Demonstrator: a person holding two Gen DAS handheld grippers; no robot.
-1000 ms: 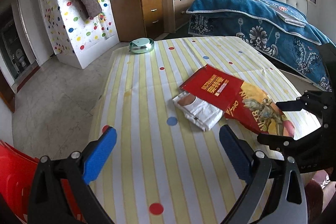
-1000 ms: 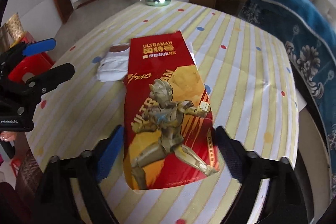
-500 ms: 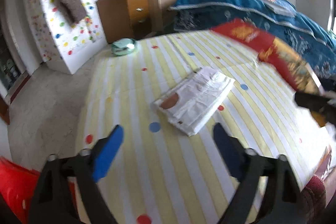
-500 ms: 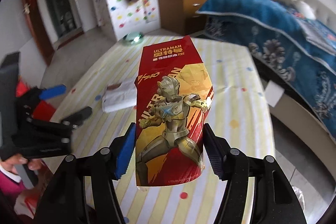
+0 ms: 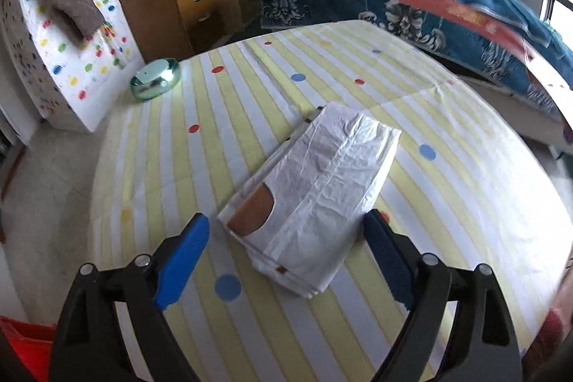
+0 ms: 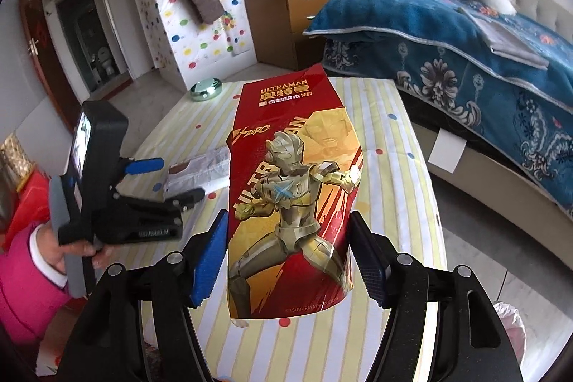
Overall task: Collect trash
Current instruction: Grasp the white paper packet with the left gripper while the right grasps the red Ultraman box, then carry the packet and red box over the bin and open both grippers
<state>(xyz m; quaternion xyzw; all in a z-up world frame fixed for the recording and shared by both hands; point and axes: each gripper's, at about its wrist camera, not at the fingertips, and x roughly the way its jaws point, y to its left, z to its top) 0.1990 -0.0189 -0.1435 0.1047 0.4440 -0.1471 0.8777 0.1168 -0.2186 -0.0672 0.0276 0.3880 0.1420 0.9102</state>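
A folded white plastic bag [image 5: 315, 181] lies on the yellow striped table [image 5: 179, 149]. My left gripper [image 5: 284, 221] straddles its near end. The jaws are opening, with the left pad clear of the bag and the right pad at its edge. My right gripper [image 6: 288, 221] holds a red Ultraman box [image 6: 293, 167] tilted up above the table [image 6: 394, 203]. Its jaws are opening slightly with the box still between the pads. The right wrist view also shows the left gripper [image 6: 172, 179] over the bag [image 6: 204, 163]. In the left wrist view the box [image 5: 465, 17] is a red blur at upper right.
A green metal dish [image 5: 155, 83] sits at the table's far left edge. A red container [image 5: 25, 339] stands below the near left corner. A bed with a blue blanket [image 6: 465, 52] runs along the right. A person's pink sleeve [image 6: 25, 274] is at the left.
The right gripper closed on the red box and raised it off the table. The left gripper moved forward and down, and the white bag now lies between its fingers.
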